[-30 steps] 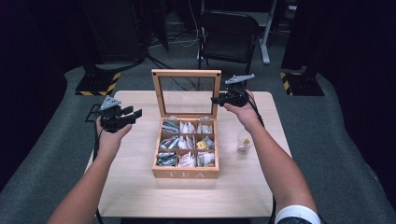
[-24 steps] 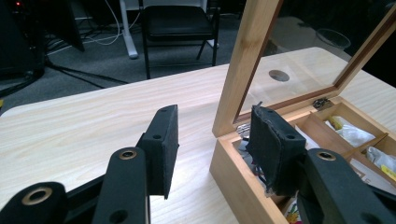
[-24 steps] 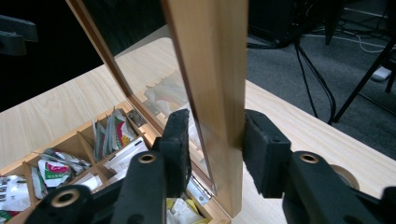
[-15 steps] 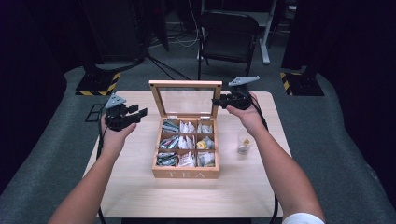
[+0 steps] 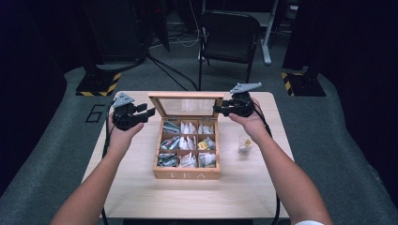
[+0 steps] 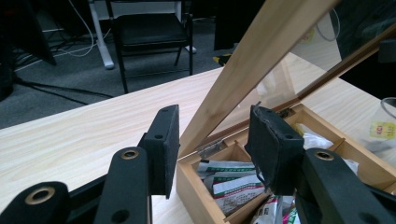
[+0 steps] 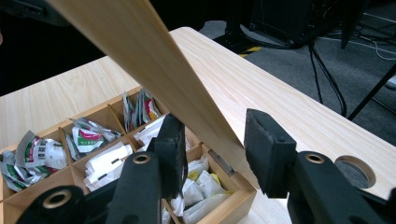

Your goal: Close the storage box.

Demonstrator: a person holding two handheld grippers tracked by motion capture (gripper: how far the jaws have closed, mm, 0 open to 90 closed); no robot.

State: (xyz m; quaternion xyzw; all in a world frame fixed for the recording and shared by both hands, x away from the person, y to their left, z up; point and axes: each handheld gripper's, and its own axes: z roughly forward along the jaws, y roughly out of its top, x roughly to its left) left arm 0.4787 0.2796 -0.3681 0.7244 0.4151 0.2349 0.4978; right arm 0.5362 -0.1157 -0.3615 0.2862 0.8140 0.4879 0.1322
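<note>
My right gripper (image 5: pixel 224 108) stands open astride the right edge of the raised glass lid (image 5: pixel 187 104), not clamped on it, and my left gripper (image 5: pixel 146 114), also open and empty, sits just off the lid's left edge. The lid's long axis runs across the frame between them, both about equally near. One tea box (image 5: pixel 187 174) at centre frame holds nine compartments of tea packets (image 5: pixel 187 143), with one small cup (image 5: pixel 244 143) to its right.

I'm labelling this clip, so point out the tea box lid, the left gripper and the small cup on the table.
tea box lid (image 5: pixel 186 106), high view, glass pane of the raised lid
left gripper (image 5: pixel 146 114), high view, between its open jaws
small cup (image 5: pixel 244 145), high view, its clear side
</note>
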